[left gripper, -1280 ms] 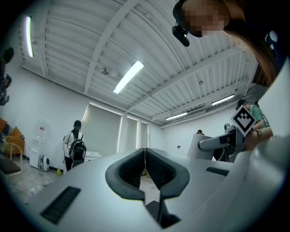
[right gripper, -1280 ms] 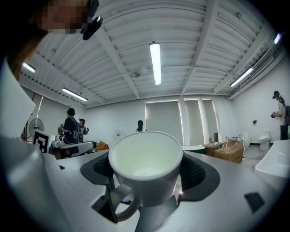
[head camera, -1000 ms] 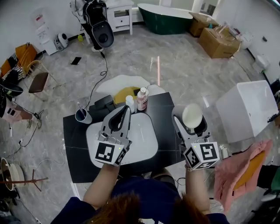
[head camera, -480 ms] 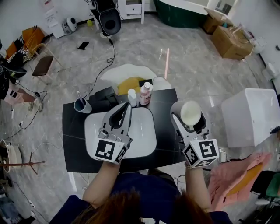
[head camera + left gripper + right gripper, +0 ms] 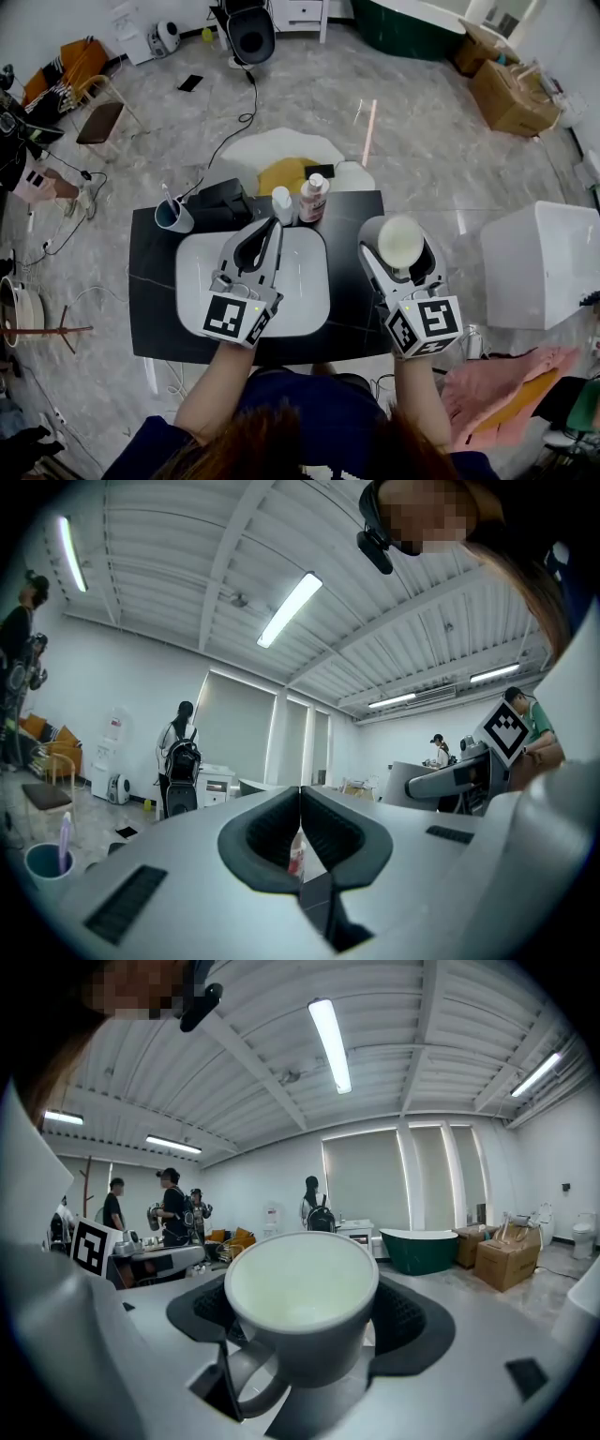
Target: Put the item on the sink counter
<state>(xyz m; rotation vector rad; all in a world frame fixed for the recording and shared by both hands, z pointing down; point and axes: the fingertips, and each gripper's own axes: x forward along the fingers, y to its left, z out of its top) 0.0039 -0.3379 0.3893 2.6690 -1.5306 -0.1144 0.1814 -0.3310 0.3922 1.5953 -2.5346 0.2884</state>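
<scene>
A grey mug [image 5: 398, 242] with a pale inside sits between the jaws of my right gripper [image 5: 394, 246], which is shut on it above the right side of the black sink counter [image 5: 352, 300]. In the right gripper view the mug [image 5: 300, 1312] fills the middle, its handle toward the camera. My left gripper [image 5: 272, 228] hangs over the white basin [image 5: 305, 300], jaws shut with nothing between them. The left gripper [image 5: 300, 794] shows its tips touching in its own view.
At the counter's back edge stand a white bottle [image 5: 281, 205], a pink-labelled bottle [image 5: 312, 199] and a dark cup [image 5: 173, 216] holding a toothbrush. A black box [image 5: 221, 202] lies behind. A white cabinet [image 5: 544, 262] stands to the right, pink cloth [image 5: 497, 394] below it.
The head view has shifted, so the counter sits lower and more centred. Both grippers keep their poses over the counter, the mug still held in the right one.
</scene>
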